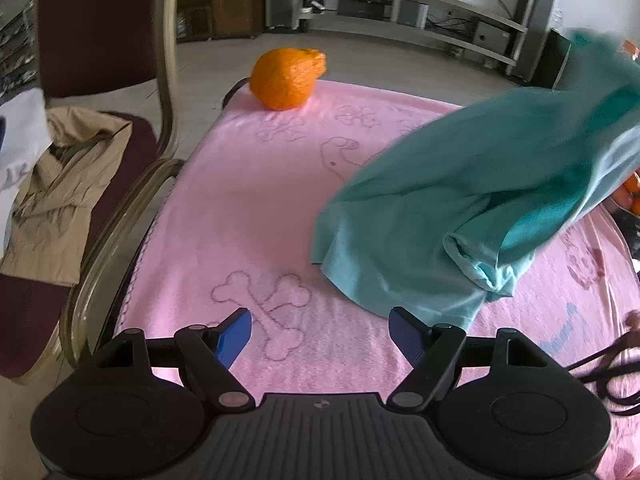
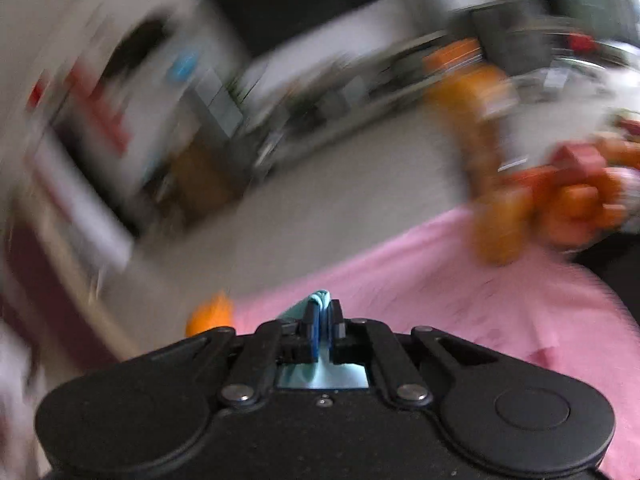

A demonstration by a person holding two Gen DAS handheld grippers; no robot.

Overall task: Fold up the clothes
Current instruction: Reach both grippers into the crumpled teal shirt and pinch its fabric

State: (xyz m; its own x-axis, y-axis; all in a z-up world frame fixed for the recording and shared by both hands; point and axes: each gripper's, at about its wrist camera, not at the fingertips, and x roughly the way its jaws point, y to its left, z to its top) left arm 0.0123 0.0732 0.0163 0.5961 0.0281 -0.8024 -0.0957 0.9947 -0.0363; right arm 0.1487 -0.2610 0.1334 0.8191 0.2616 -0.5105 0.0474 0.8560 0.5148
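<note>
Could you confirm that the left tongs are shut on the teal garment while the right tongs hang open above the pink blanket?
Not quite: the roles are swapped. In the left wrist view the left tongs are open, gripping nothing, over the pink blanket. In the right wrist view the right tongs are shut on the teal garment, which hangs down onto the blanket.

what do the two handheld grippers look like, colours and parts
Both are matte black. The left gripper has a ribbed body, two round discs at its sides, hinged link arms with silver pivot pins, and blue textured finger pads. A black cable trails by its right side. The right gripper has the same black discs, links with silver screws, and blue pads.
</note>
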